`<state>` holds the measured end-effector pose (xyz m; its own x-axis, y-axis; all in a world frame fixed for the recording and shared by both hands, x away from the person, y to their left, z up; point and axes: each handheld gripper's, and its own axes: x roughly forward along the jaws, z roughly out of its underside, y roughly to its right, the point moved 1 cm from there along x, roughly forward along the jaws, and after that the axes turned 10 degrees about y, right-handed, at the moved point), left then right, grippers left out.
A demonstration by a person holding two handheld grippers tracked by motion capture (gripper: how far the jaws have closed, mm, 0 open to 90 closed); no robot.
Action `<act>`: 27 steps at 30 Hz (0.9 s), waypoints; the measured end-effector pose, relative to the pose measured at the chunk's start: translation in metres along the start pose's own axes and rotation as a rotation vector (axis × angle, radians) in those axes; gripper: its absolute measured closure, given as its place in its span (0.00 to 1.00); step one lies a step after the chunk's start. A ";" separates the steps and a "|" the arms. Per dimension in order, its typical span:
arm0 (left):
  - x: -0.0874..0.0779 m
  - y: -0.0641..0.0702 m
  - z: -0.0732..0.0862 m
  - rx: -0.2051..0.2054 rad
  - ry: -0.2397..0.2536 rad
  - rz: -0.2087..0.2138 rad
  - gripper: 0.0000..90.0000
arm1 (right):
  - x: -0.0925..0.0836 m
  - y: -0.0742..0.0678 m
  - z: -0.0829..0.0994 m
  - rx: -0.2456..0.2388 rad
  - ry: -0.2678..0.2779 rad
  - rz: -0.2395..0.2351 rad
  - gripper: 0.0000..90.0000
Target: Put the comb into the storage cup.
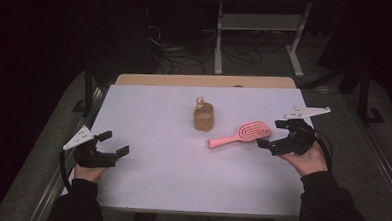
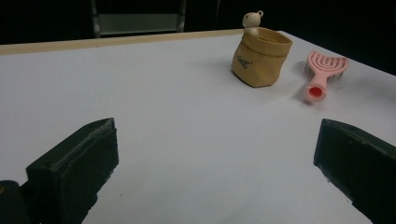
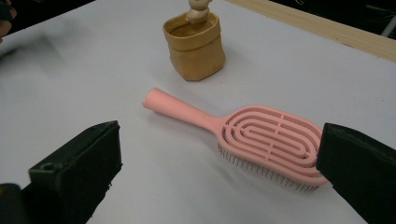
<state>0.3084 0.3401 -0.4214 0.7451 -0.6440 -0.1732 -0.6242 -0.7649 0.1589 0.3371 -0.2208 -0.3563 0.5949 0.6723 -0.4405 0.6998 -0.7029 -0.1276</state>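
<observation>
**Right gripper lining up on hairbrush**

Right gripper [image 1: 274, 135], jaws wide open, empty, sits just beside pink hairbrush [image 1: 243, 133] toward table's right edge. Left gripper [image 1: 113, 143] open too, near front-left corner. Best bet: grab the handle, not the bristle head; approach low & square.

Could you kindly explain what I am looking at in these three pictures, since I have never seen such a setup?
A person sits at a white table, holding hand-operated tongs in each hand: the left tongs and the right tongs. One picture is taken from above; the other two come from cameras riding on the tongs, whose black jaws rise from the bottom. On the table lie a pink hairbrush, bristles down, and a tan paper-like pouch with a small bear figure at its rim. Both tongs are open and hold nothing; the right ones are nearest the brush head.
</observation>
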 end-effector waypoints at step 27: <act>0.000 0.000 0.000 0.004 0.002 0.008 0.00 | 0.044 0.001 -0.027 -0.003 -0.054 -0.106 0.33</act>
<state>0.3083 0.3397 -0.4211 0.7406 -0.6500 -0.1704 -0.6310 -0.7599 0.1561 0.3746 -0.1862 -0.3519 0.4951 0.7292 -0.4723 0.7590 -0.6276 -0.1733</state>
